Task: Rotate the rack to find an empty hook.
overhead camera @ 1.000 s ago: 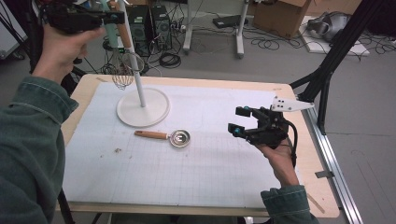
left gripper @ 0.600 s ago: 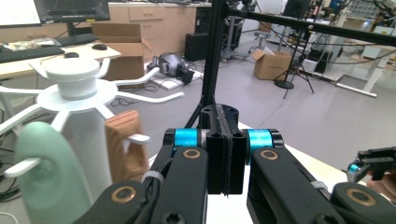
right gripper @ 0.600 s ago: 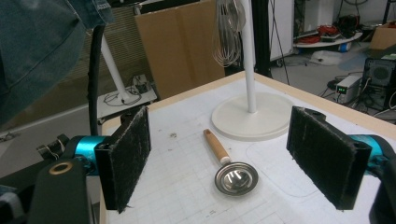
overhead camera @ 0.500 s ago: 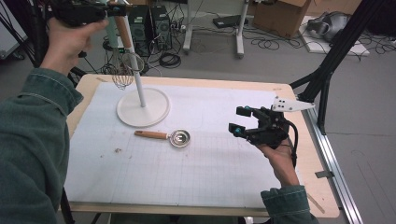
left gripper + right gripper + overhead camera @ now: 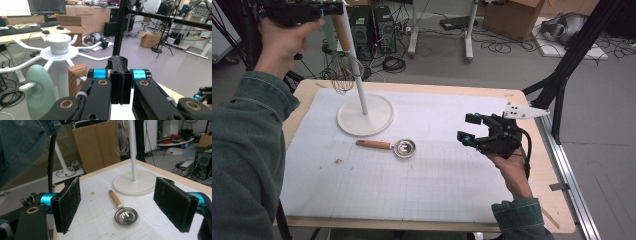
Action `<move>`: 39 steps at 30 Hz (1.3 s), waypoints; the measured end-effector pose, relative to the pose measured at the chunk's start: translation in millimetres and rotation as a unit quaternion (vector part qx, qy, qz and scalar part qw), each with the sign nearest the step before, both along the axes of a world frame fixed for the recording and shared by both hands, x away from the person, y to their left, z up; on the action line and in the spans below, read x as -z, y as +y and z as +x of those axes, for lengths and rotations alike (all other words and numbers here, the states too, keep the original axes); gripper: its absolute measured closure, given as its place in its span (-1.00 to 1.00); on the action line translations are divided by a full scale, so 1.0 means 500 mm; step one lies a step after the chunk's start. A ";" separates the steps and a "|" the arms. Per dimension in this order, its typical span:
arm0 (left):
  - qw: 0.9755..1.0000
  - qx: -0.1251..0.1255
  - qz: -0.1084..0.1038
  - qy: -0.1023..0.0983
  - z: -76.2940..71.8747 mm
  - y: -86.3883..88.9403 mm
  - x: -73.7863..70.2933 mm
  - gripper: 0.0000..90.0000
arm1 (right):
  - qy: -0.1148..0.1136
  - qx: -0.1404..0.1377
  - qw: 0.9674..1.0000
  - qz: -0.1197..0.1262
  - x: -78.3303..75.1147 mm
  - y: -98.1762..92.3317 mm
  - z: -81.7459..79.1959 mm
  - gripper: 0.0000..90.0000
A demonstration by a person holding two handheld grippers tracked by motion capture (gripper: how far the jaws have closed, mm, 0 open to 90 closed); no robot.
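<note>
Up at the far left, the left gripper (image 5: pixel 319 7) was held high beside the top of the white stand (image 5: pixel 362 107), its fingers pressed flat together with nothing between them. Close by, a wooden handle (image 5: pixel 76 76) and a pale green utensil (image 5: pixel 40 92) hung from the stand's arms, with a wire whisk (image 5: pixel 343 75) dangling lower. Farther right, a wooden-handled strainer (image 5: pixel 394 147) lay flat on the bench (image 5: pixel 422 200), just beside the stand's base. Rightmost, the right gripper (image 5: pixel 472 129) hovered above the bench with fingers spread wide, empty.
</note>
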State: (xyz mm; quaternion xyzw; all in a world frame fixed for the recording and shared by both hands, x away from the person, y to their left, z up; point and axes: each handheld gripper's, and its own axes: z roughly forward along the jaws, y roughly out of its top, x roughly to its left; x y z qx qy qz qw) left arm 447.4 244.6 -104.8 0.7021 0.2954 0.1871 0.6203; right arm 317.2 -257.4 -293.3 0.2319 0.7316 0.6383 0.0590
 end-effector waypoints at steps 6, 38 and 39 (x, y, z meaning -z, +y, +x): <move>1.000 -0.011 -0.001 0.001 0.003 0.016 0.000 0.99 | 0.004 -0.003 1.000 -0.004 0.000 0.003 0.002 -0.54; 0.999 0.034 0.011 0.003 -0.041 0.047 0.050 0.49 | 0.004 -0.008 1.000 -0.013 0.001 0.014 0.001 -0.54; 0.999 0.035 0.012 0.004 -0.046 0.051 0.056 0.44 | 0.004 -0.009 1.000 -0.014 0.002 0.016 0.002 -0.54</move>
